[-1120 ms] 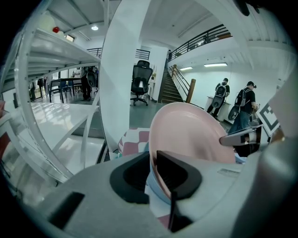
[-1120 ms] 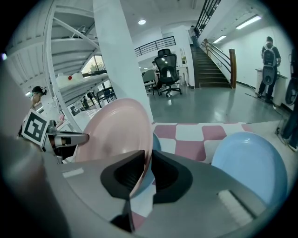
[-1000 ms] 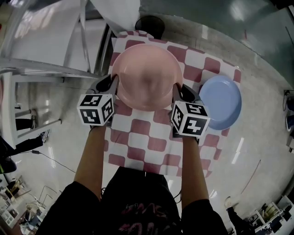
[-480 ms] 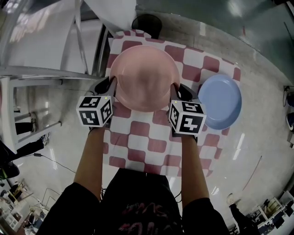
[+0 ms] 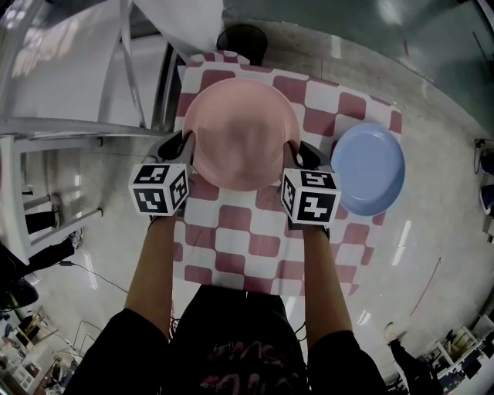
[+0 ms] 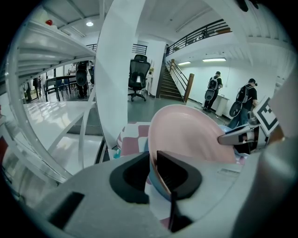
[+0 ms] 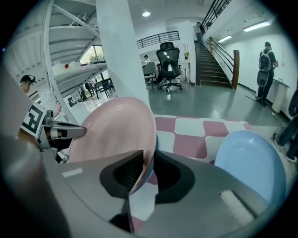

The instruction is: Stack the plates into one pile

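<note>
A pink plate (image 5: pixel 241 133) hangs over the red-and-white checked table (image 5: pixel 255 239), held by its two side rims. My left gripper (image 5: pixel 187 146) is shut on the left rim, which shows as a pink edge (image 6: pixel 191 135) between its jaws (image 6: pixel 152 169). A thin blue rim (image 6: pixel 158 185) lies right under the pink one there. My right gripper (image 5: pixel 292 152) has the right rim (image 7: pixel 116 135) between its jaws (image 7: pixel 148 169). Those jaws have just been opening, and a small gap shows beside the rim. A blue plate (image 5: pixel 369 168) lies flat on the table at the right (image 7: pixel 251 162).
A white column (image 5: pixel 193 19) and a metal rack (image 5: pixel 69 116) stand to the left of the table. A dark round stool (image 5: pixel 245 38) sits at the far edge. Beyond lies polished floor (image 5: pixel 432 92). People stand far off by the stairs (image 6: pixel 212 90).
</note>
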### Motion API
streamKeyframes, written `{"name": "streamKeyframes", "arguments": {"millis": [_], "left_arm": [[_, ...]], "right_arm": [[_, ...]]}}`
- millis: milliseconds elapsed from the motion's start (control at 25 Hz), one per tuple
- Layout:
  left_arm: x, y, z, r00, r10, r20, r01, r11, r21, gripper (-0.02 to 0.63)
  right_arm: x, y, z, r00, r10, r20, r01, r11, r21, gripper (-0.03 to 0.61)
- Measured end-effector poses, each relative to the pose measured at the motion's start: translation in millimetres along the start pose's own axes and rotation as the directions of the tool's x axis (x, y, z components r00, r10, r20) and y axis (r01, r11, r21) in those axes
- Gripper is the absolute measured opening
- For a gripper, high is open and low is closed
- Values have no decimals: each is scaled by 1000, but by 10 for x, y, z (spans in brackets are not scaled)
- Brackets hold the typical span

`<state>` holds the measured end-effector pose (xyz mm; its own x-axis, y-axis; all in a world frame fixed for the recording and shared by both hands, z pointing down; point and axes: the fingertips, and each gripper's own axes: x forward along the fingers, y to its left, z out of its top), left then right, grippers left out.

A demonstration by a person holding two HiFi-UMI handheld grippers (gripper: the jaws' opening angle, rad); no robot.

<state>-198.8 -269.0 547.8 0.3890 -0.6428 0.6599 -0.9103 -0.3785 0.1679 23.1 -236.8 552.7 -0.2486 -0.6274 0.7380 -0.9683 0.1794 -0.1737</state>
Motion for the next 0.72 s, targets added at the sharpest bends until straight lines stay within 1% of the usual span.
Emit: {"name": "streamKeyframes", "arguments": {"millis": [280,600,720], "left_arm": [[5,39,-56,1000,8,-15,-8,1000,0,49],[57,54,-74,1000,10,-18,-10,1000,-3,48],[72,78,-74,1000,15,-19,-15,1000,-15,60]], "right_arm": [[61,53,-45,1000,13,-18,-13,1000,4,89],[94,26,-59,1000,9,-18,-8,1000,11,100],[98,20,-44,1000,14,-9,-14,1000,14,107]]}}
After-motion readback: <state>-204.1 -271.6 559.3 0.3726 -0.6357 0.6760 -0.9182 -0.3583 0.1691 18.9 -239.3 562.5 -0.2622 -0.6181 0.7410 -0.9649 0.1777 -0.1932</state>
